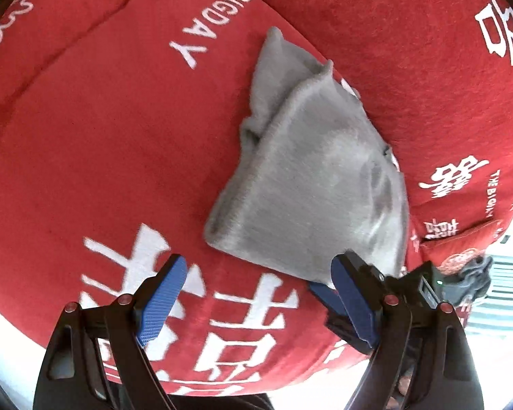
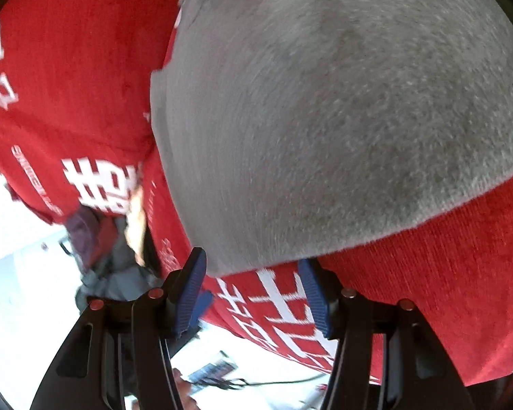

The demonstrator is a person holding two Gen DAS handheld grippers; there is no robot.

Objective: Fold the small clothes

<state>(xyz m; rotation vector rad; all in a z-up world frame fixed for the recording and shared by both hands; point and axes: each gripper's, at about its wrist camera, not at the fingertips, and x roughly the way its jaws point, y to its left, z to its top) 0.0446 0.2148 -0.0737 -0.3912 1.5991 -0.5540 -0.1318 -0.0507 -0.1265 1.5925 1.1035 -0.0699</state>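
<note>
The grey cloth (image 1: 311,184) lies on the red cushion (image 1: 113,143), already doubled over at least once, with looser layers bunched at its far end. Both grippers sit at its near edge with their fingers spread apart and nothing between them. The left gripper (image 1: 260,290) hangs over the printed white characters just short of the cloth. In the left view a second pair of blue pads shows at the cloth's near right corner, which I take to be the right gripper (image 2: 253,280). In its own view the cloth edge lies just beyond the fingertips, though blur makes contact hard to judge.

To do the next fold well, I would pinch the two near corners through all layers, not just the top one, since the plush fabric looks thick and likely to slip. Lift both corners evenly and carry them toward the far end so the edges meet, then press flat. The bunched far layers should be smoothed first or the fold will come out lumpy.

The cushion is soft and domed, so the cloth may slide toward the right, where a seam and a second cushion (image 1: 410,51) rise close beside it. Off the near right edge lie dark bundled fabric (image 1: 472,276) and bright floor (image 2: 13,256); nothing sits on the cloth itself
</note>
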